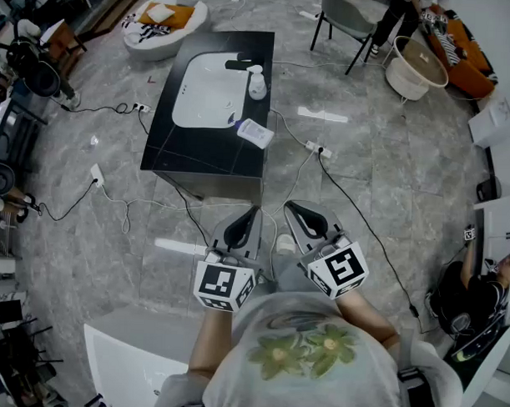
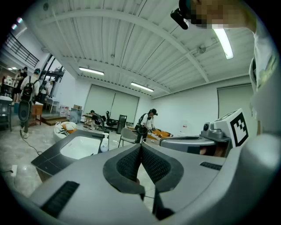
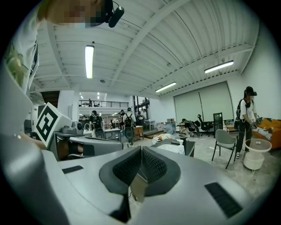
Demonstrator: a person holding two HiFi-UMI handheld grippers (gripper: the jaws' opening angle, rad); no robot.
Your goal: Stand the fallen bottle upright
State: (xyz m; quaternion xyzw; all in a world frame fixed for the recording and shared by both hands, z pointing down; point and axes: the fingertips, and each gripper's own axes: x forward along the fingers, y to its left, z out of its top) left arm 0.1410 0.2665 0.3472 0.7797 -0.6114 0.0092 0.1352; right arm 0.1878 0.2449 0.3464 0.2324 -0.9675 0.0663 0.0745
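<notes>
While L gripper (image 1: 248, 219) and R gripper (image 1: 295, 210) were clenched empty at lower centre, fallen bottle (image 1: 255, 133) lay well apart above them at right edge of sink counter (image 1: 198, 159), long axis approx. upper-left to lower-right, neither gripper clearly nearer.

I see a big room with soft, even light. It comes from long tube lights on the white ceiling (image 2: 131, 48). One tube light (image 3: 89, 61) glares bright white in my right gripper view, and another tube light (image 2: 224, 41) glares in my left gripper view. In my head view the gray floor (image 1: 381, 186) looks a bit dull, with only faint shadows, and the white sink basin (image 1: 207, 90) shines bright. All three pictures bulge like a fish eye, so lines bend near the edges. The corners of both gripper views go black. Close to the lens, the left gripper (image 2: 140, 149) and the right gripper (image 3: 141, 151) look soft and fuzzy. Far things look small and grainy.
</notes>
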